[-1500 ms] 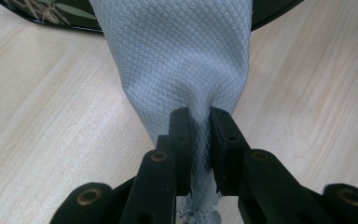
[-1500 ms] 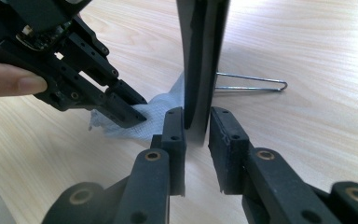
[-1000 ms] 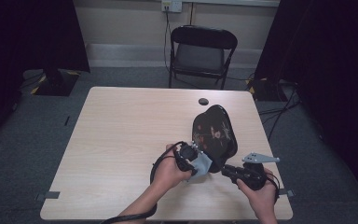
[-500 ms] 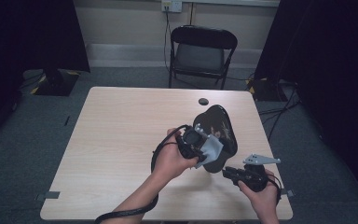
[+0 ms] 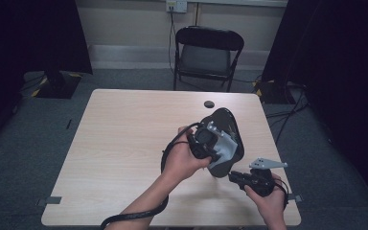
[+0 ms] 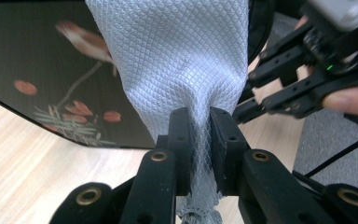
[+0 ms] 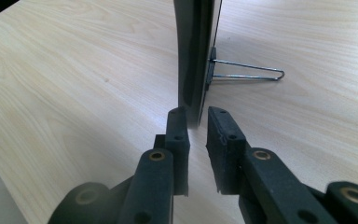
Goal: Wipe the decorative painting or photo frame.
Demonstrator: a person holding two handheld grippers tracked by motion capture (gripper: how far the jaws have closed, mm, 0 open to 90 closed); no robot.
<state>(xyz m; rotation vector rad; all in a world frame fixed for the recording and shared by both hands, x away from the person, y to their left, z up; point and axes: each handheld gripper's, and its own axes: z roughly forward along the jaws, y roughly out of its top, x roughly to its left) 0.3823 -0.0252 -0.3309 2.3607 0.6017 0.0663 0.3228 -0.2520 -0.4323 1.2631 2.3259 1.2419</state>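
High view: a dark oval picture plaque with a bird-and-berry print (image 5: 227,132) stands upright on its wire easel leg at about 4 o'clock on the pale wood-grain table (image 5: 124,143). The left gripper (image 5: 215,146) is clamped on a grey waffle-weave cleaning cloth (image 6: 182,60), pressed against the plaque's printed face. The right gripper (image 5: 235,176) sits at the plaque's near edge, at 5 o'clock. Its jaws have just been closing. In the right gripper view they bracket the plaque's thin black edge (image 7: 196,56) with a gap visible between them, so whether the pads press on it cannot be told.

Left gripper view: the cloth bunches between the 2 black jaws, and the painted bird (image 6: 81,39) lies at 10 o'clock.

Method: judged from this pose, wiping goes best with light strokes across the face while the right gripper steadies the edge, since the thin wire leg (image 7: 249,72) could fold or skid.

Surroundings: a small black disc (image 5: 209,104) lies at 12 o'clock of the plaque, and a black folding chair (image 5: 206,55) stands beyond the table. Neither obstructs. The trailing cable (image 5: 139,213) crosses the table's near edge.
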